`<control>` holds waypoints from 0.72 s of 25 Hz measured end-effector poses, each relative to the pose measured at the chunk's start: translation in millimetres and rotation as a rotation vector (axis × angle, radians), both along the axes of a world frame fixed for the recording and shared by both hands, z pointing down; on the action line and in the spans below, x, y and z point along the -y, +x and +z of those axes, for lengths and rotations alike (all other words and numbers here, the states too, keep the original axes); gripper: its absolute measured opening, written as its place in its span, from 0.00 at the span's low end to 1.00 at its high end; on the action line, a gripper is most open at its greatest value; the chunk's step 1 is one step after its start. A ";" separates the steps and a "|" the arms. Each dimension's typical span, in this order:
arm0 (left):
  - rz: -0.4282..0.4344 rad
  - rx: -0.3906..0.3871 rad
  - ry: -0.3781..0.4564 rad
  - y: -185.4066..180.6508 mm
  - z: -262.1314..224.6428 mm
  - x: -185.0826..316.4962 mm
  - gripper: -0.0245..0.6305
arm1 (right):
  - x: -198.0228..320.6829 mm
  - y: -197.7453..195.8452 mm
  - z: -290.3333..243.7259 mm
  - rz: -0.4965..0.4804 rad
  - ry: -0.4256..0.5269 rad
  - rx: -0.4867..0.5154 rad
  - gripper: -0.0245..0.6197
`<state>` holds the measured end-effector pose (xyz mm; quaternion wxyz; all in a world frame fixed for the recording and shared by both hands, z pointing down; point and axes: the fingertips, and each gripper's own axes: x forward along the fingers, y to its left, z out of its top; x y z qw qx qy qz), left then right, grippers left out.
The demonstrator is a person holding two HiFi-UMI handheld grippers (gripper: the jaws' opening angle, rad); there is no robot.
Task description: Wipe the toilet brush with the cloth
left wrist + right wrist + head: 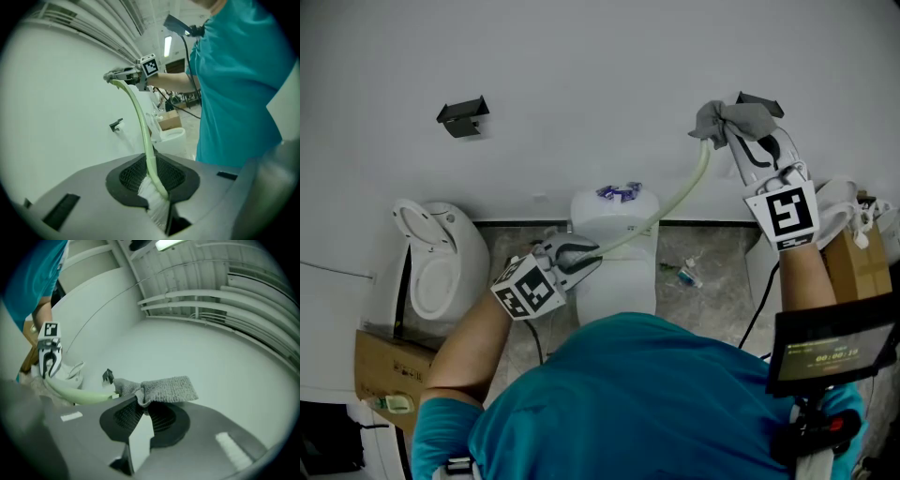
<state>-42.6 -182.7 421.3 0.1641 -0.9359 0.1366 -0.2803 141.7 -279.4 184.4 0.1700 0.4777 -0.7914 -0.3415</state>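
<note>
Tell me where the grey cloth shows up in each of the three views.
Head view: cloth upper right, held by the right gripper.
Left gripper view: small, upper left of centre.
Right gripper view: centre, pinched in the jaws.
Shared landmark: the pale green brush handle the cloth wraps.

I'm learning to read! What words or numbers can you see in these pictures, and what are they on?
Small screen: glowing digits like a timer, too blurred to read.
Sticker on the cardboard box: too small to read.
Left marker cube and right marker cube: black-and-white square patterns only, no letters.
Nothing else shows any text.
</note>
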 end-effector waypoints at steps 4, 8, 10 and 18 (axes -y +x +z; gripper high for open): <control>0.029 -0.273 -0.234 10.1 -22.9 -7.6 0.14 | -3.0 5.2 -13.7 -0.091 -0.089 0.306 0.09; 0.074 -0.551 -0.445 11.5 -56.3 -8.8 0.14 | -9.7 -11.1 16.1 -0.203 -0.250 0.482 0.09; 0.096 -0.667 -0.536 10.0 -72.8 -7.8 0.14 | -19.5 -35.6 42.6 -0.281 -0.348 0.475 0.09; 0.211 -0.966 -0.798 5.1 -105.4 -3.0 0.14 | -86.5 -129.5 114.2 -0.587 -0.529 0.245 0.09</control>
